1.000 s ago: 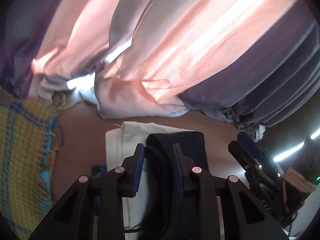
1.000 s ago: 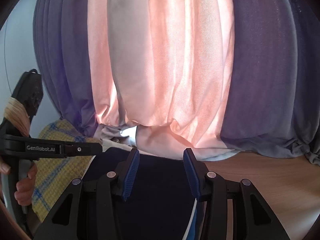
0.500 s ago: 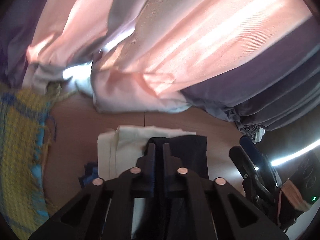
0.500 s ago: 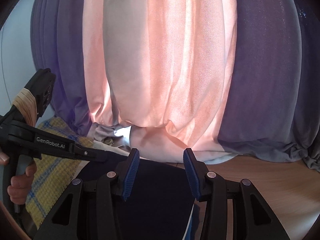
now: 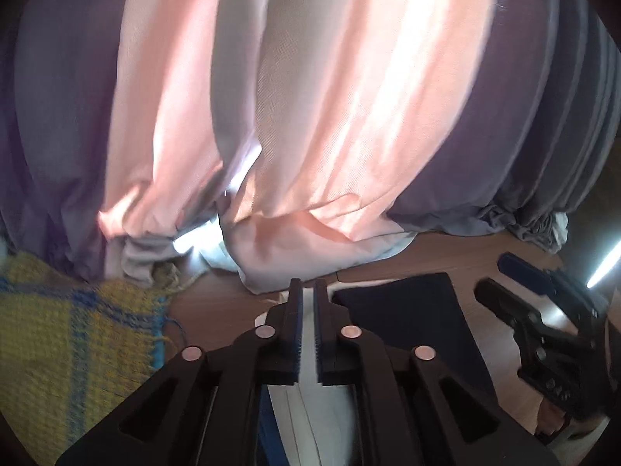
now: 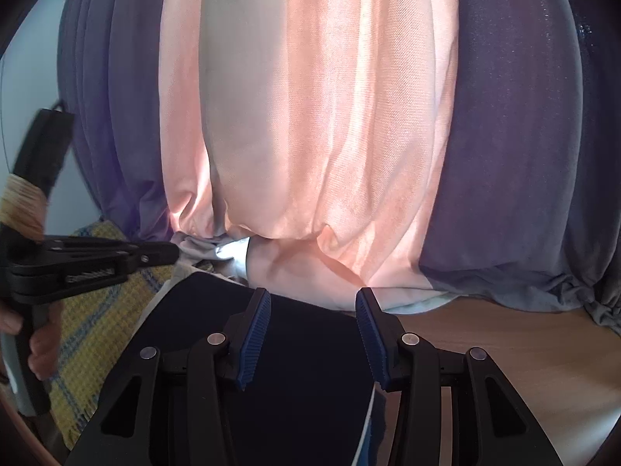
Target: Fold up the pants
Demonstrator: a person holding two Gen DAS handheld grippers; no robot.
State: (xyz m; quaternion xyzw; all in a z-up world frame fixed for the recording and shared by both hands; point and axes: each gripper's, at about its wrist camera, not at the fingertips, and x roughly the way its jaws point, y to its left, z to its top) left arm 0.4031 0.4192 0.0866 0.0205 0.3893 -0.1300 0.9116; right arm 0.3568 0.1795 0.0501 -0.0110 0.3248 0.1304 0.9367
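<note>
The dark navy pants (image 6: 295,380) lie folded flat on a pile of folded white clothes on the wooden table; in the left wrist view the pants (image 5: 411,322) show to the right of my fingers. My left gripper (image 5: 306,291) is shut with nothing between the pads, above the white folded cloth (image 5: 310,400). It also shows at the left of the right wrist view (image 6: 155,258). My right gripper (image 6: 312,303) is open and empty, hovering over the pants; it also shows in the left wrist view (image 5: 504,275).
Pink and purple curtains (image 6: 310,136) hang along the back and bunch onto the wooden table (image 6: 504,341). A yellow and blue woven cloth (image 5: 73,349) lies at the left.
My left gripper closed from open, and has now lifted off the dark pants and shifted left over the white cloth. My right gripper stayed open, barely moving.
</note>
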